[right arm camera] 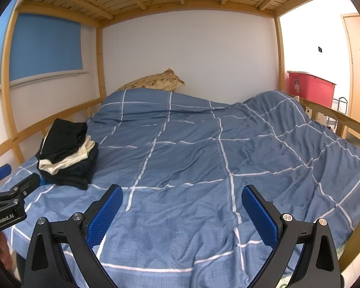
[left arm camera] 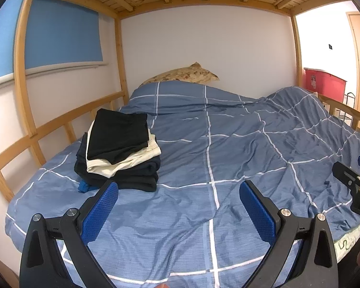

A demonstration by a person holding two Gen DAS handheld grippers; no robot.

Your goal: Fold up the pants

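A stack of folded clothes (left arm camera: 120, 151) lies on the left side of the blue checked duvet (left arm camera: 228, 144): black pants on top, a cream garment under them, dark garments below. The same stack (right arm camera: 67, 156) shows at the left in the right wrist view. My left gripper (left arm camera: 178, 187) hovers open over the duvet, just right of the stack, holding nothing. My right gripper (right arm camera: 182, 192) is open too, above the bare middle of the duvet (right arm camera: 204, 156). Each gripper shows at the edge of the other's view.
A wooden bunk frame surrounds the bed, with a side rail (left arm camera: 60, 124) at the left and slats overhead. A floral pillow (left arm camera: 187, 74) rests against the far wall. A red bin (right arm camera: 312, 88) stands beyond the right rail (right arm camera: 336, 117).
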